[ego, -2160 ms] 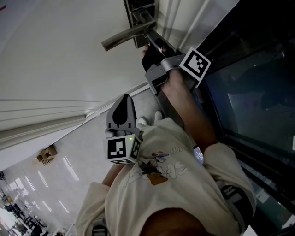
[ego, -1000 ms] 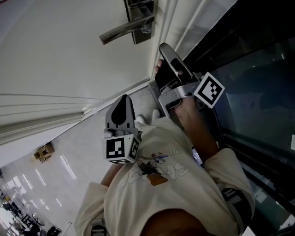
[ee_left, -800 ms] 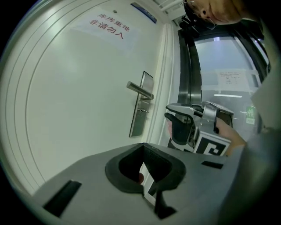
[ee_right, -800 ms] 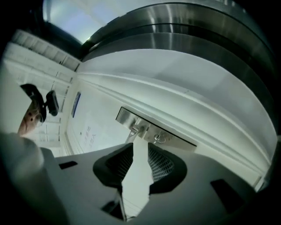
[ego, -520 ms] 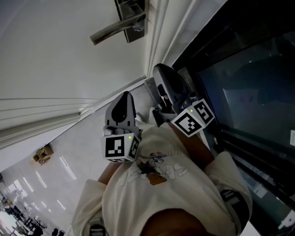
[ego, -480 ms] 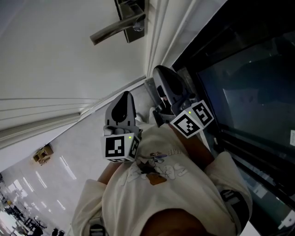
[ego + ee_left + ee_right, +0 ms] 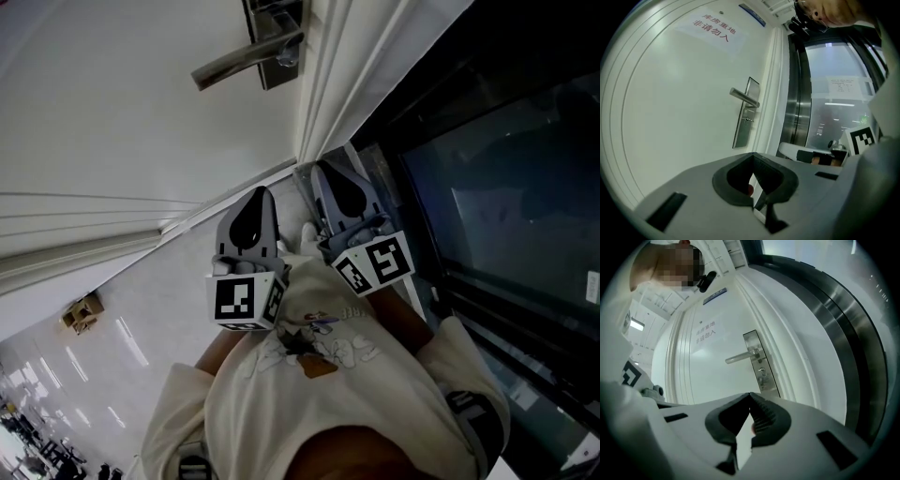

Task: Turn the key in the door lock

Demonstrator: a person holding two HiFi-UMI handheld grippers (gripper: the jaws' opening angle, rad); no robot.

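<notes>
Present: one door [image 7: 141, 122], one lever handle [image 7: 246, 60], one door lock [image 7: 761, 369], one red-lettered notice [image 7: 715, 27], two grippers, namely left gripper [image 7: 752, 154] and right gripper [image 7: 750, 394].

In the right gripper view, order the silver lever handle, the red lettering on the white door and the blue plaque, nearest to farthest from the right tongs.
1. Silver lever handle, straight ahead by the door's edge.
2. Red lettering, higher up, mid-door.
3. Blue plaque, highest, above the lettering.

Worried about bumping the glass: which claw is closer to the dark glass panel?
Right. The right claw is beside the glass panel's frame; the left claw is farther off, facing the white door.
</notes>
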